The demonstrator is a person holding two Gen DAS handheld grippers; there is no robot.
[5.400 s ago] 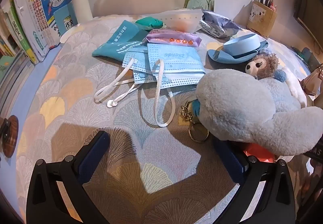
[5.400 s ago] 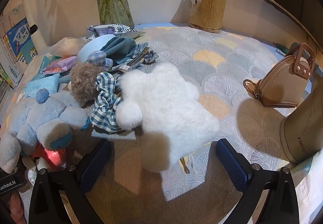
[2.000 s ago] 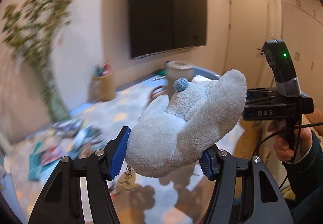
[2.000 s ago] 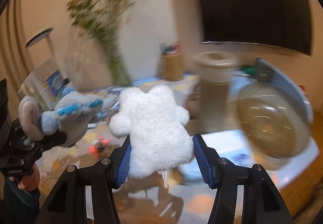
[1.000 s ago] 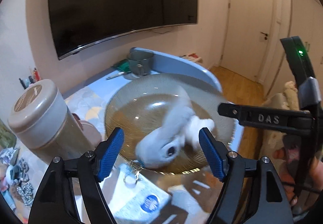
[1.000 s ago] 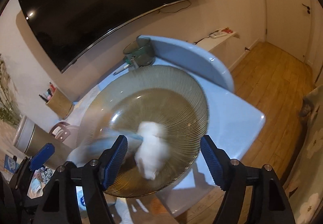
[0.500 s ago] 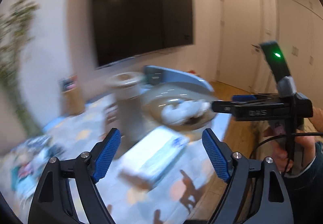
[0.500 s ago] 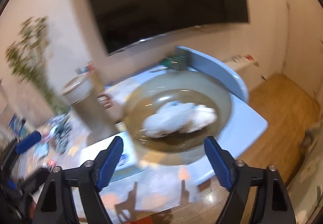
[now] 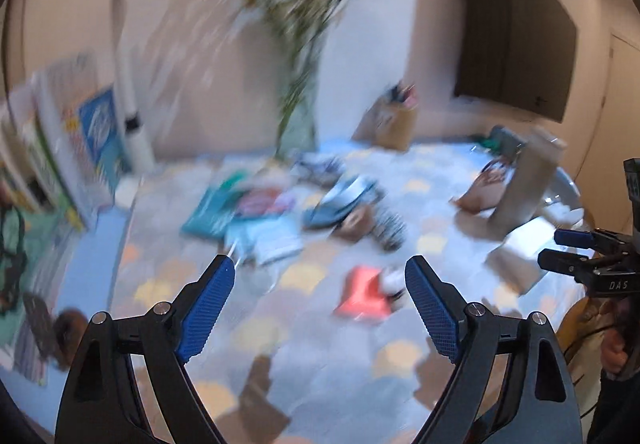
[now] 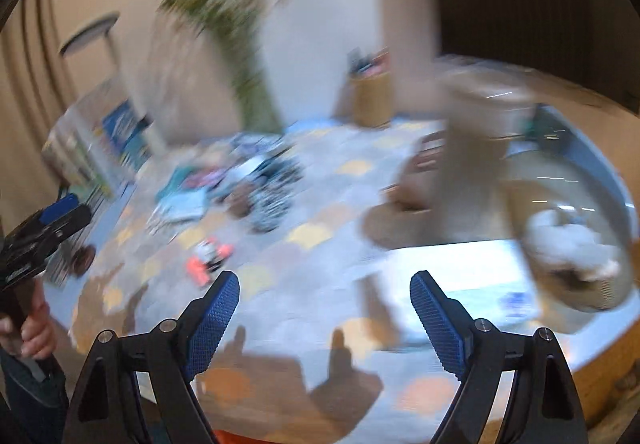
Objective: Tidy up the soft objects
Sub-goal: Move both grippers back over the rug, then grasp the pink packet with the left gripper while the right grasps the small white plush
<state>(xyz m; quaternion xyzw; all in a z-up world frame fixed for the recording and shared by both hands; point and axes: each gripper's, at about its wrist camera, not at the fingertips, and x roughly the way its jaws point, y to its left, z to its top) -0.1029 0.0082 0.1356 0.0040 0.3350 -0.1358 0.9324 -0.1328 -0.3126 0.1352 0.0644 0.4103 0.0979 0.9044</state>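
Both our tools hang empty over the patterned table (image 9: 320,344): left gripper (image 9: 316,284) opening wider, nothing between its jaws; right gripper (image 10: 324,298) spread wide too. Beyond the left gripper, a blurred pile of soft things (image 9: 280,211). Far right of the right gripper, white plush toys (image 10: 568,240) lie in the glass bowl (image 10: 616,203).

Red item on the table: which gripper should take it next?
Left, probably: the red item lies ahead of the left gripper, between its opening, empty jaws; from the right gripper it sits off to the left, farther away.
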